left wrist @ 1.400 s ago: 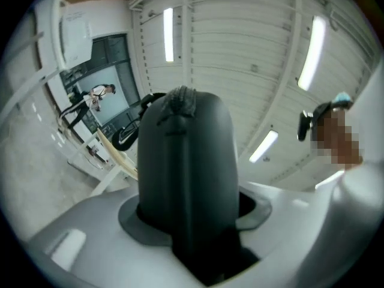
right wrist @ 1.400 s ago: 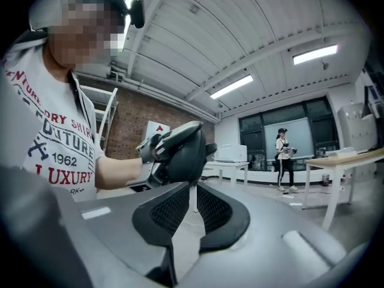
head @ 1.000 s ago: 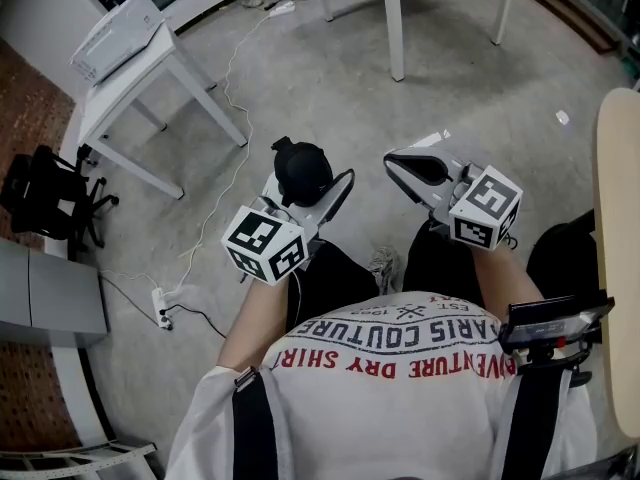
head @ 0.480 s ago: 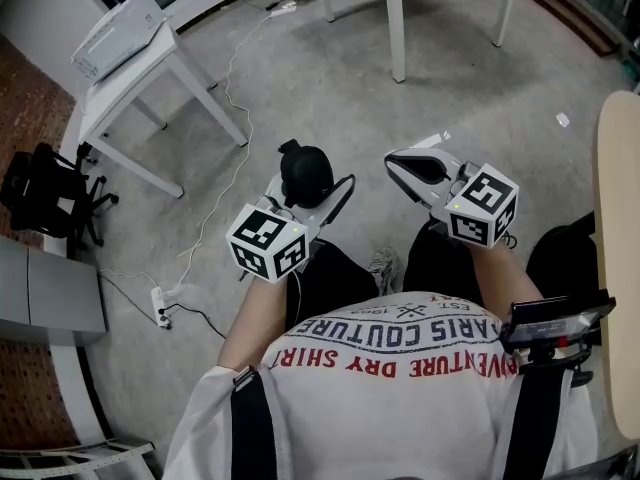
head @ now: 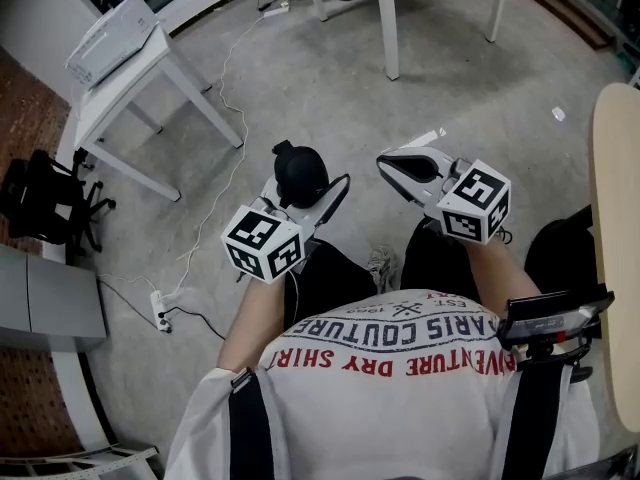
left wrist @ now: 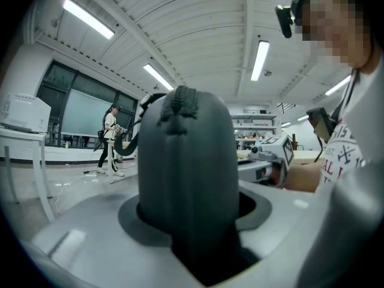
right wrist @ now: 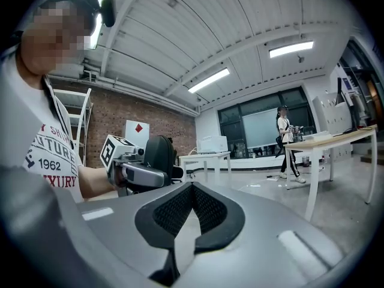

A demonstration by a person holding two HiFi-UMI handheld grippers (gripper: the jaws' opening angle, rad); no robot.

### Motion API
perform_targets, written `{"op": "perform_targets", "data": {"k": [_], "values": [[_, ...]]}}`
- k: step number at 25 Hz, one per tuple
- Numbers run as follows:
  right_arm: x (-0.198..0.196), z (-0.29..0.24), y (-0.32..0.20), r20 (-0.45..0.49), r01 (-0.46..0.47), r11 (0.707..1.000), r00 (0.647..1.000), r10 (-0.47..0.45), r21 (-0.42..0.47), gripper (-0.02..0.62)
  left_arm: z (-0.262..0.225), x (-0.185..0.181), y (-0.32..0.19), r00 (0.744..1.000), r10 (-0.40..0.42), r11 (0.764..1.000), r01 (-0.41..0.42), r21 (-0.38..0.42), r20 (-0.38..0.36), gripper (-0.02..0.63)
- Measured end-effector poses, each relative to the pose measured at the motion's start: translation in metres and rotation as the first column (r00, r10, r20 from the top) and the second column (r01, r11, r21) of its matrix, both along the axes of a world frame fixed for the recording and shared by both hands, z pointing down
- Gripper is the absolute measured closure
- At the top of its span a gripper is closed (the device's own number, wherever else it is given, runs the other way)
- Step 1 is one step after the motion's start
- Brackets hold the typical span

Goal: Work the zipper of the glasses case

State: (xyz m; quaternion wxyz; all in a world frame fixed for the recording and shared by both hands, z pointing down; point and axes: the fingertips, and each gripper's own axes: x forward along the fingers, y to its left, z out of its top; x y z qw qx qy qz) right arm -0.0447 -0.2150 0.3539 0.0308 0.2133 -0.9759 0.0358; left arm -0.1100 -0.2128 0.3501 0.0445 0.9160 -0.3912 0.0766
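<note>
The black glasses case stands upright between the jaws of my left gripper, which is shut on it. In the left gripper view the case fills the middle, with its zipper ridge running over its top. My right gripper hovers to the right of the case, apart from it, its jaws shut with nothing between the pads. The right gripper view shows the left gripper with the case at the left.
A white table bearing a white box stands at the upper left, with a black office chair beside it. A cable and power strip lie on the concrete floor. A wooden tabletop edges the right. A person walks far off.
</note>
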Motion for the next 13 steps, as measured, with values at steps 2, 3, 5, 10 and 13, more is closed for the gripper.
{"op": "perform_targets", "data": {"k": [2, 3, 5, 10, 13], "values": [[-0.0001, 0.0008, 0.0002, -0.001, 0.001, 1.000, 1.000, -0.001, -0.001, 0.600, 0.0008, 0.0003, -0.0001, 1.000, 0.001, 1.000, -0.001, -0.004, -0.003, 0.359], [-0.0001, 0.0013, 0.0003, -0.002, 0.001, 1.000, 1.000, -0.001, -0.001, 0.600, 0.0014, 0.0008, 0.0000, 1.000, 0.002, 1.000, -0.002, -0.005, -0.002, 0.359], [0.0001, 0.0023, 0.0004, -0.004, 0.001, 1.000, 1.000, -0.001, -0.002, 0.600, 0.0023, 0.0024, 0.0007, 1.000, 0.006, 1.000, -0.006, -0.005, -0.001, 0.359], [0.0003, 0.0032, 0.0007, -0.006, 0.003, 1.000, 1.000, -0.003, -0.001, 0.600, 0.0030, 0.0055, 0.0011, 1.000, 0.011, 1.000, -0.011, -0.004, 0.001, 0.359], [-0.0003, 0.0041, 0.0008, -0.007, 0.005, 1.000, 1.000, -0.005, -0.002, 0.600, 0.0036, 0.0055, 0.0011, 1.000, 0.011, 1.000, -0.011, -0.006, 0.001, 0.359]]}}
